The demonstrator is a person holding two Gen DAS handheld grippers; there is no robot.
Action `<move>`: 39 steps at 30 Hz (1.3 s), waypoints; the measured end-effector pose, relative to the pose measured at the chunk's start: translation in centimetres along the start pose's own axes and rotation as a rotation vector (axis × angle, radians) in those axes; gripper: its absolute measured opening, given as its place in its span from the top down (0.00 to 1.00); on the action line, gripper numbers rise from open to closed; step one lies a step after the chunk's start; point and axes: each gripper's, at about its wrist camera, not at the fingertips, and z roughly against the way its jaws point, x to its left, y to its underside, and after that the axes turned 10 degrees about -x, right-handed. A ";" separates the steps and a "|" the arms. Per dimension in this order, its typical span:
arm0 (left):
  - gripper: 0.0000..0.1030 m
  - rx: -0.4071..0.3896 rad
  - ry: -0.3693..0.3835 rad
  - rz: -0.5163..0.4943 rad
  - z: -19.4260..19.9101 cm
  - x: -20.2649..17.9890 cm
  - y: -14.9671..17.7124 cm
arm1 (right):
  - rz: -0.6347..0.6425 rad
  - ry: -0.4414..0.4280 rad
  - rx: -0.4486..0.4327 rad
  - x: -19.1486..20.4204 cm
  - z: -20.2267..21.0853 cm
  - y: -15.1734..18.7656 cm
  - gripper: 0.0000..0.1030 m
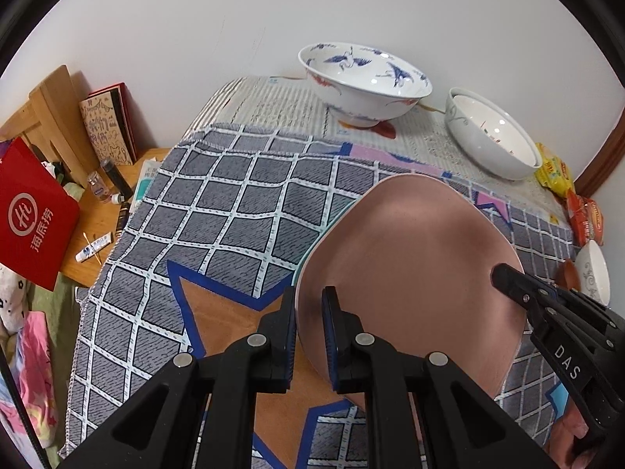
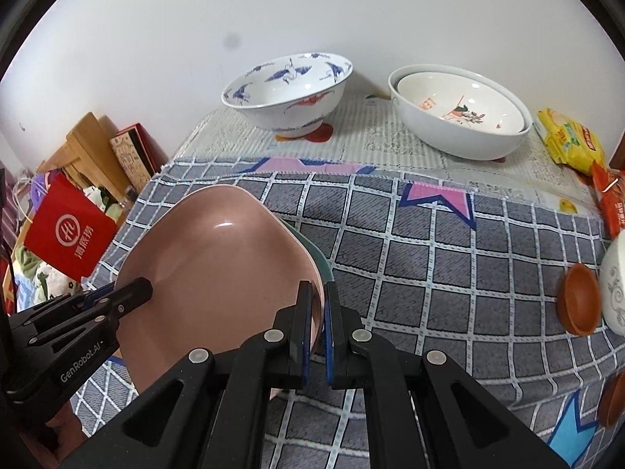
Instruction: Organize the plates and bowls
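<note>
**Pink plate pinched at two rims over the checked cloth**

Pink plate (image 1: 414,273) hangs tilted above the near half of the worktop (image 1: 273,101), over the grey checked cloth (image 1: 218,203); the left tool (image 1: 309,305) pinches its left rim and the right tool (image 2: 318,301) pinches its right rim, each pair of jaws pressed onto the thin edge; a teal plate (image 2: 318,258) shows only as a sliver behind the pink one, and whether the tools grip it too cannot be told; the pink plate's near edge is hidden behind the tool bodies; at the worktop's far edge, by the wall, stands a crane-painted bowl (image 2: 289,93); toward the far right corner a large white bowl (image 2: 461,133) holds a smaller bowl (image 2: 457,105), whose base is hidden; snack packets (image 2: 570,140) lie along the right edge, partly cut off; a brown saucer (image 2: 578,299) and a white patterned bowl (image 2: 615,285) sit at the right edge, the bowl cropped by the frame; a red bag (image 1: 35,215) lies off the left edge amid clutter too small to make out.
</note>
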 end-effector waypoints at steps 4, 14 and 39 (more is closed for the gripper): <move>0.88 0.007 -0.017 -0.010 -0.9 -0.1 0.0 | 0.017 0.003 0.018 0.1 -1.6 0.0 0.94; 0.88 0.010 -0.023 -0.038 -2.2 -0.6 -0.3 | 0.076 0.030 0.022 0.2 -3.7 0.0 0.92; 0.80 0.062 -0.060 -0.099 -1.9 -1.4 1.4 | 0.124 0.008 0.012 -0.3 -1.0 2.7 0.71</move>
